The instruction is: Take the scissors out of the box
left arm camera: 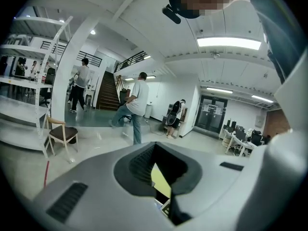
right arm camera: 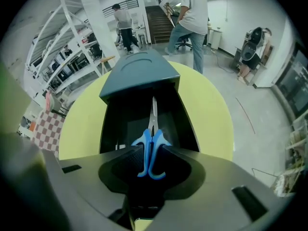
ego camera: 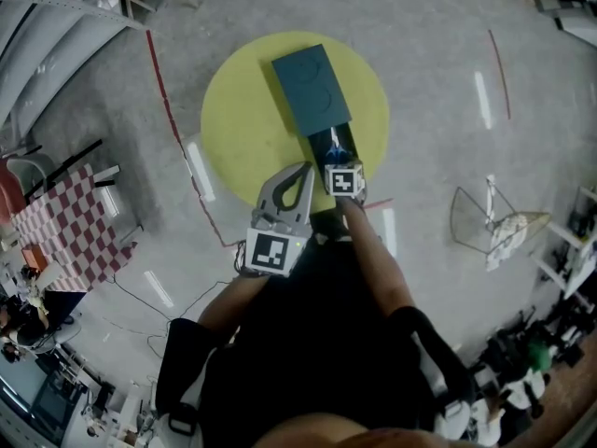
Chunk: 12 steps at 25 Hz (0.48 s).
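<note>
Nearest in the right gripper view, the right gripper (right arm camera: 150, 147) has its grey jaws pressed onto the blue plastic handles of a pair of steel-bladed scissors (right arm camera: 152, 137). The handles sit between the jaws, and the blades point straight ahead into the box. Just beyond lies the open black inner tray (right arm camera: 122, 124) of a dark teal sliding box (right arm camera: 139, 73). The scissors' blades run along the middle of that tray, above its floor. Whether they touch it cannot be told.

The box rests on a round yellow table (right arm camera: 211, 114), its closed sleeve at the far side.

From the head view, the left gripper (ego camera: 305, 169) hangs just beside the right one at the table's near edge. Its two jaws meet at the tips and carry nothing — the loop between them shows only yellow tabletop.

Farther out, the left gripper view takes in a wooden chair with a dark seat (left arm camera: 60, 134) and a person in a white shirt (left arm camera: 137, 105) mid-stride. Behind them are a dark staircase (left arm camera: 106, 93) and tall white shelving (left arm camera: 26, 81).
</note>
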{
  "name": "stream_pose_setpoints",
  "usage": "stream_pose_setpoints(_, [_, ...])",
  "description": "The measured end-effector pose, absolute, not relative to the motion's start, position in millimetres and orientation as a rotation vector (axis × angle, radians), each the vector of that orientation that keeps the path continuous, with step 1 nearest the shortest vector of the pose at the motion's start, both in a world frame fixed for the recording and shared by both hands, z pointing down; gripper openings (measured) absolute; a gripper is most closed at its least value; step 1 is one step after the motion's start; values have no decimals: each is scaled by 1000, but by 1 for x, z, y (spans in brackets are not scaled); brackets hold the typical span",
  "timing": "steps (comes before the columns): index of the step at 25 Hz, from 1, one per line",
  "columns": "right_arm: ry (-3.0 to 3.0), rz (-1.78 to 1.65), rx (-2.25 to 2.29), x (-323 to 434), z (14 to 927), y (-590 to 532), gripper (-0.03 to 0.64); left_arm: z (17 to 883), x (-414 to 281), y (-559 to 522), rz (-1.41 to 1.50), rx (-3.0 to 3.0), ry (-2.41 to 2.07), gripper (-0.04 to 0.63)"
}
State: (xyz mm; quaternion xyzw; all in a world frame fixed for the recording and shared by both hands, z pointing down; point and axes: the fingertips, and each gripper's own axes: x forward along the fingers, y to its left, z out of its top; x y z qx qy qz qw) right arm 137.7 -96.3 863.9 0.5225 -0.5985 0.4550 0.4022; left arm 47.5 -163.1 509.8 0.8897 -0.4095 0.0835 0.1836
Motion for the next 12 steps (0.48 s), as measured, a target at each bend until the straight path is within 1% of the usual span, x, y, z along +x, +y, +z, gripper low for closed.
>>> stream_pose_setpoints(12, [-1439, 1139, 1311, 144, 868, -93, 104, 517, 37, -171, 228, 2491, -1154, -6])
